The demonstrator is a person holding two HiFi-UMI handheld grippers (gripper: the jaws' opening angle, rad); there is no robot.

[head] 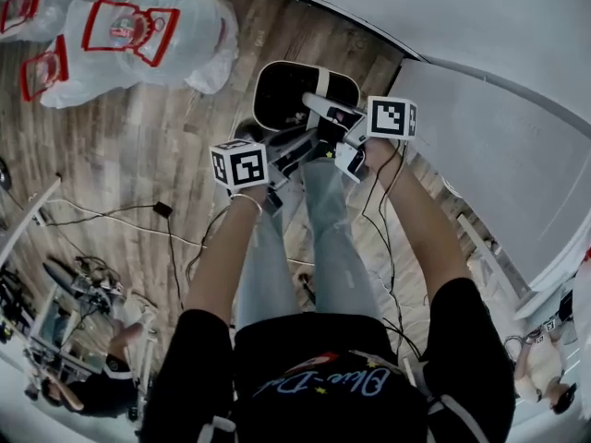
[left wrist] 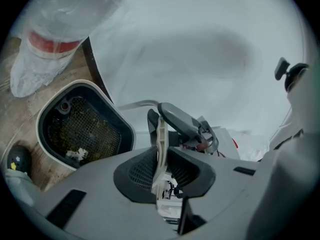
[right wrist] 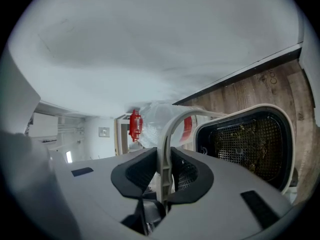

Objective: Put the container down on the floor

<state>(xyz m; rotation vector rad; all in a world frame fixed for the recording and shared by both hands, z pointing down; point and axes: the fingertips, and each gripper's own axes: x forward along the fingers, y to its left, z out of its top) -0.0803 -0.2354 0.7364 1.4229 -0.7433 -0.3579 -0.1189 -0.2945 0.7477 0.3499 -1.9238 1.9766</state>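
Since my left gripper (left wrist: 161, 156) and right gripper (right wrist: 164, 171) are each clamped on the handle (left wrist: 161, 129), the container (head: 277, 100) hangs over the floor (head: 138, 155). I should lower both evenly, keeping it level, and release only once it rests.

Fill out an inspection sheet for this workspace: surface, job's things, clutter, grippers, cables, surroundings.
Surface: brown wooden plank floor.
Job's things: black container with white rim and mesh basket, hung by its white arched handle; whether it touches the floor cannot be told.
Clutter: clear plastic bags with red print lying on the floor beyond the container.
Grippers: left gripper and right gripper both shut on the handle.
Cables: black cable with plug on the floor, at the person's left.
Surroundings: white wall; second person at the head view's lower left.
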